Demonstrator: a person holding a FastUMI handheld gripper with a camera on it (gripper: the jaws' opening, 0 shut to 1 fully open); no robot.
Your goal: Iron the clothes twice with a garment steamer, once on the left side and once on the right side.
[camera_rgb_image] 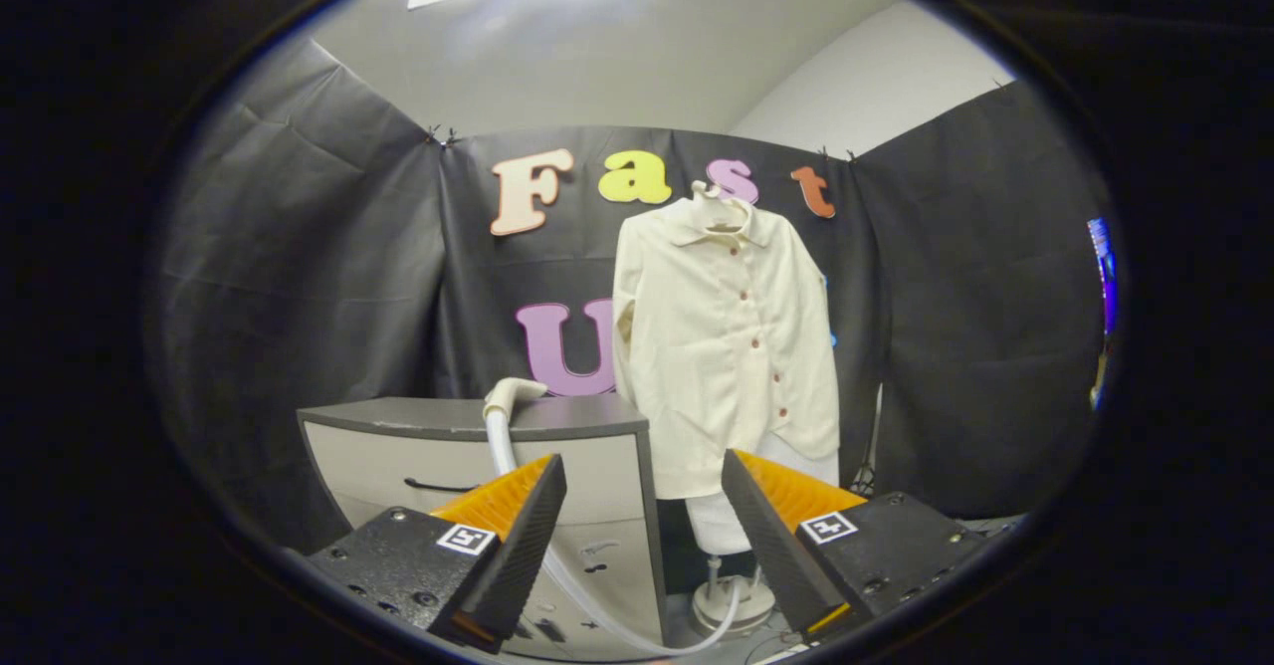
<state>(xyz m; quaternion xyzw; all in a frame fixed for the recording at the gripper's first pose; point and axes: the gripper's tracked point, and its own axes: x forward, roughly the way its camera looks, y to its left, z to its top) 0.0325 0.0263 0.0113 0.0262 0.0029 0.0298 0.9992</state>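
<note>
1. The gripper (642, 521) has its fingers spread wide apart, holding nothing.
2. Beyond them, slightly right, a cream shirt (725, 341) hangs on a stand (732, 600).
3. The steamer head (510, 394) rests on a grey cabinet (468, 451) beyond the left finger.
4. Its hose (597, 615) seems to run to the stand's base.

Shirt (725, 341) hanging on a hanger (719, 209) against the booth wall, beyond the gripper (642, 526), whose fingers are standing apart on nothing. Cabinet (468, 446) sitting left of the shirt; steamer head (510, 396) lying on its top, hose (597, 615) trailing down to the steamer base (732, 600) below the shirt.
</note>
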